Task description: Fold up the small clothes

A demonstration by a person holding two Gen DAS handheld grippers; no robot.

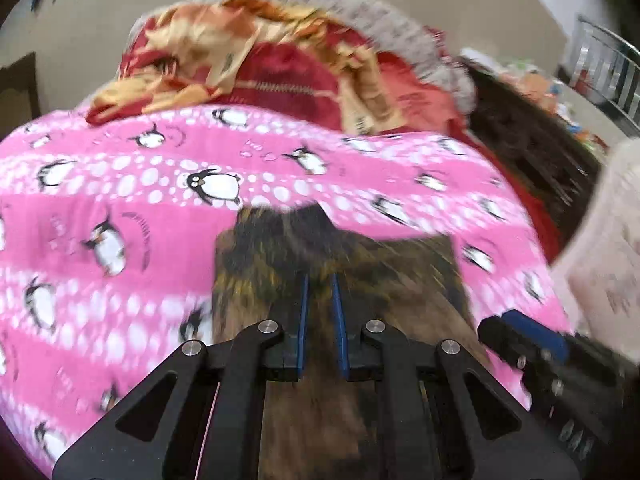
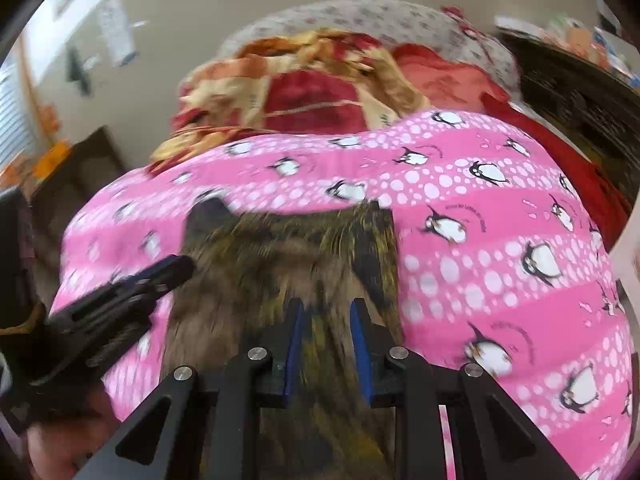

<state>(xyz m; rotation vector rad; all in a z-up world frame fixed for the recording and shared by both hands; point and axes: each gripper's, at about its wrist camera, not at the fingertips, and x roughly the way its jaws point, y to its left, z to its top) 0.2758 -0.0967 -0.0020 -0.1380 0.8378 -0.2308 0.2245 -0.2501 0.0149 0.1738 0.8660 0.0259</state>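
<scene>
Both views are motion-blurred, so fine detail is soft.

Left gripper [image 1: 319, 280]: jaws nearly together, and the brown-and-yellow patterned cloth [image 1: 340, 264] fills the narrow gap between the blue pads. It looks pinched on the cloth, though the blur keeps me from seeing the pads actually press.

Right gripper [image 2: 326, 306]: jaws a bit wider apart, same dark cloth [image 2: 288, 264] running up between the pads. Whether it's clamped or just straddling the fabric I can't tell.

The cloth sits on the pink penguin blanket [image 1: 120, 208], spread forward from both grippers. Its far edge lies across the blanket, with a dark corner sticking up at one side in each view.

Each gripper shows in the other's camera: the right gripper [image 1: 532, 332] at the lower right of the left wrist view, the left gripper [image 2: 160, 272] at the left of the right wrist view. They sit side by side on the near edge of the cloth.

Behind the blanket [image 2: 500, 240]: a rumpled red and orange quilt [image 1: 248, 60], and a grey patterned pillow [image 1: 360, 12] behind that. A dark wooden headboard [image 2: 580, 100] is off to the right.
</scene>
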